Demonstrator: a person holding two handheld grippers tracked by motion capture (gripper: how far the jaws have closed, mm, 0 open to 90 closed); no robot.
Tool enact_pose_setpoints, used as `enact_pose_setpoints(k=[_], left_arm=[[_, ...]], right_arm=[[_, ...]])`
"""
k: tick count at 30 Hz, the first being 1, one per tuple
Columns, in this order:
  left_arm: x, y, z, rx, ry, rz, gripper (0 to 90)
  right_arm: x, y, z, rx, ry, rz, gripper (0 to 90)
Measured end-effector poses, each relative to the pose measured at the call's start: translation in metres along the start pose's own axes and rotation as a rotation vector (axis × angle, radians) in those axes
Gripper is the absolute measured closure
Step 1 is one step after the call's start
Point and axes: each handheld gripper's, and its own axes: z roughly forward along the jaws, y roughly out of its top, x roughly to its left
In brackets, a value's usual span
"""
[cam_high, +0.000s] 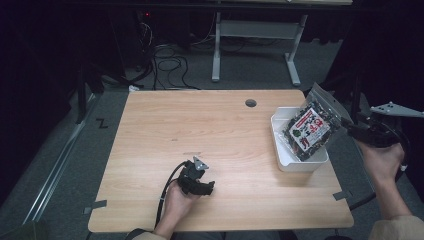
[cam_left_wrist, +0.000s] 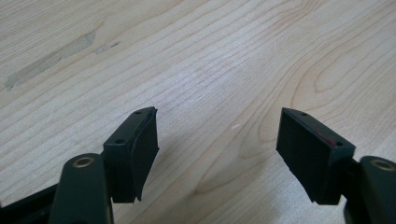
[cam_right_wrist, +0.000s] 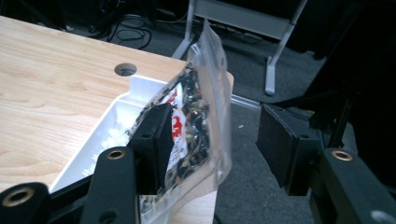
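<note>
Pale wood-grain table (cam_high: 220, 150), rectangular, with a round hole near the far edge. Shallow white plastic tray (cam_high: 280, 152) at its right edge. Propped in the tray and tilted rightward, a glossy clear snack bag (cam_high: 311, 127), dark pieces and red label inside. Right gripper (cam_right_wrist: 212, 140) gaping wide, bag against one pad (cam_right_wrist: 156, 142), unclamped. Left gripper (cam_left_wrist: 217, 149) spread wide above bare wood, empty, hand (cam_high: 181, 202) low near the front edge.

Snack bag (cam_high: 311, 128) has red/white label w/ print, too small to read.
</note>
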Motion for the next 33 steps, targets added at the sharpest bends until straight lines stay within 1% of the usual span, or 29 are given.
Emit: enact_pose_setpoints(k=[1, 2, 5, 6, 7, 10, 13, 16, 19, 21, 23, 26, 28, 31, 32, 33], left_arm=[[0.0, 0.0, -0.001, -0.001, 0.001, 0.002, 29.8], [0.0, 0.0, -0.001, -0.002, 0.0, 0.003, 29.8], [-0.001, 0.0, -0.001, -0.006, -0.001, 0.001, 29.8], [-0.001, 0.0, -0.001, -0.006, -0.001, 0.003, 29.8], [-0.001, 0.0, -0.002, -0.007, -0.002, 0.003, 29.8], [-0.002, 0.0, -0.004, -0.016, -0.002, 0.004, 29.8], [-0.003, 0.0, -0.005, -0.023, -0.004, 0.006, 29.8], [-0.003, 0.0, -0.005, -0.019, -0.002, 0.012, 29.7], [-0.004, 0.0, -0.007, -0.025, -0.004, 0.009, 29.7], [-0.005, 0.0, -0.008, -0.027, -0.003, 0.015, 29.7], [-0.006, 0.0, -0.008, -0.03, -0.008, 0.015, 29.7], [-0.006, 0.0, -0.008, -0.027, -0.008, 0.018, 29.7], [-0.007, 0.0, -0.009, -0.032, -0.007, 0.017, 29.6], [-0.007, 0.0, -0.01, -0.034, -0.006, 0.019, 29.7], [-0.007, 0.0, -0.01, -0.035, -0.007, 0.02, 29.7], [-0.007, 0.0, -0.01, -0.033, -0.008, 0.022, 29.7]], right_arm=[[0.002, -0.001, -0.002, -0.004, 0.006, 0.004, 46.4], [0.003, -0.002, -0.004, -0.014, 0.012, -0.01, 46.4], [0.009, -0.005, -0.01, -0.026, 0.035, -0.01, 46.2], [0.011, -0.006, -0.012, -0.035, 0.045, -0.024, 46.2], [0.013, -0.007, -0.014, -0.039, 0.052, -0.024, 46.2], [0.022, -0.011, -0.02, -0.057, 0.09, -0.044, 45.9], [0.032, -0.015, -0.025, -0.062, 0.124, -0.06, 45.5], [0.04, -0.02, -0.03, -0.071, 0.155, -0.071, 45.4], [0.049, -0.026, -0.035, -0.081, 0.191, -0.069, 45.2], [0.053, -0.029, -0.036, -0.084, 0.208, -0.083, 45.2], [0.057, -0.032, -0.038, -0.075, 0.22, -0.081, 45.2], [0.059, -0.036, -0.038, -0.078, 0.244, -0.08, 45.1], [0.06, -0.039, -0.039, -0.074, 0.25, -0.072, 45.2], [0.062, -0.044, -0.04, -0.078, 0.264, -0.076, 45.0], [0.064, -0.045, -0.041, -0.074, 0.267, -0.069, 45.0], [0.065, -0.046, -0.041, -0.081, 0.274, -0.073, 45.0]])
